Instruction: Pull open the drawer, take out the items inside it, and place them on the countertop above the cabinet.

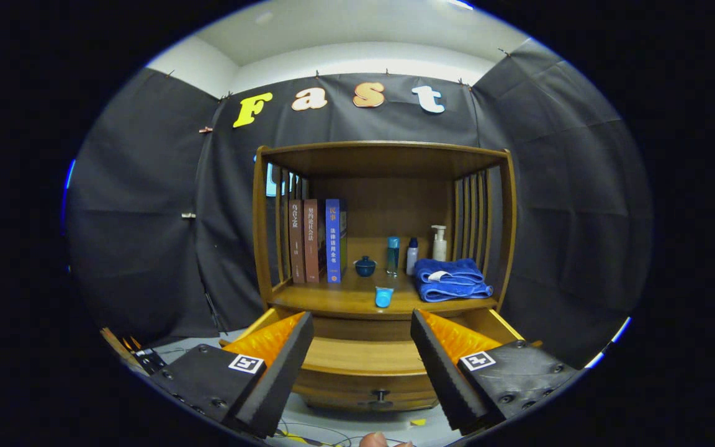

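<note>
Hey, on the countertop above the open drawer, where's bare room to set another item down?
Bare wood lies on the countertop left of the small blue cup, in front of the books and lidded bowl. The right side is crowded by the folded towels and bottles. The tongs hang open above the drawer.

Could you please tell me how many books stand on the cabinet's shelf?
3: a brown upright book, a reddish-brown one and a blue one, side by side at the shelf's left end; others may hide behind the slats.
</note>
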`<control>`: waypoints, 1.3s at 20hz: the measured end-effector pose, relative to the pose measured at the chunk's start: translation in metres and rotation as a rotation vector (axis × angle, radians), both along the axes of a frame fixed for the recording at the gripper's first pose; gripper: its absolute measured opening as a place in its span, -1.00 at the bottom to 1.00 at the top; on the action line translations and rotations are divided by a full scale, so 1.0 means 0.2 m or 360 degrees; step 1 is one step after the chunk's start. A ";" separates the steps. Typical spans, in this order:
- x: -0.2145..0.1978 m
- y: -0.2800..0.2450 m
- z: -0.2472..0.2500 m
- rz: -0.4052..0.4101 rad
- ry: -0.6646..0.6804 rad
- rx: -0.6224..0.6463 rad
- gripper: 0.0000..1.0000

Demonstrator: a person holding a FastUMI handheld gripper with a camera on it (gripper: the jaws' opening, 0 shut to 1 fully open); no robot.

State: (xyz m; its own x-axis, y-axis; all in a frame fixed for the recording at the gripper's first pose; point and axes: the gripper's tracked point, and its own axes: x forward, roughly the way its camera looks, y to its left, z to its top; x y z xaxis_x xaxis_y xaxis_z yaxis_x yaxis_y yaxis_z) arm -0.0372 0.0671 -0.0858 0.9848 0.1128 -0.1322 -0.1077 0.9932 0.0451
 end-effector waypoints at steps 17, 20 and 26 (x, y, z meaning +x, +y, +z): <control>0.15 -0.11 -0.86 -0.0147 0.0175 -0.0065 0.97; 0.17 -0.13 -0.84 -0.0139 0.0107 -0.0120 0.98; 0.27 -0.14 -0.84 -0.0108 0.0128 -0.0099 0.98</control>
State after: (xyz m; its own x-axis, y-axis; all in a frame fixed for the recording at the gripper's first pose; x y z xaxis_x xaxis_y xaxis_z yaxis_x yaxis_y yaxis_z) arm 0.0163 0.0382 -0.2547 0.9758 0.0352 -0.2157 -0.0385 0.9992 -0.0112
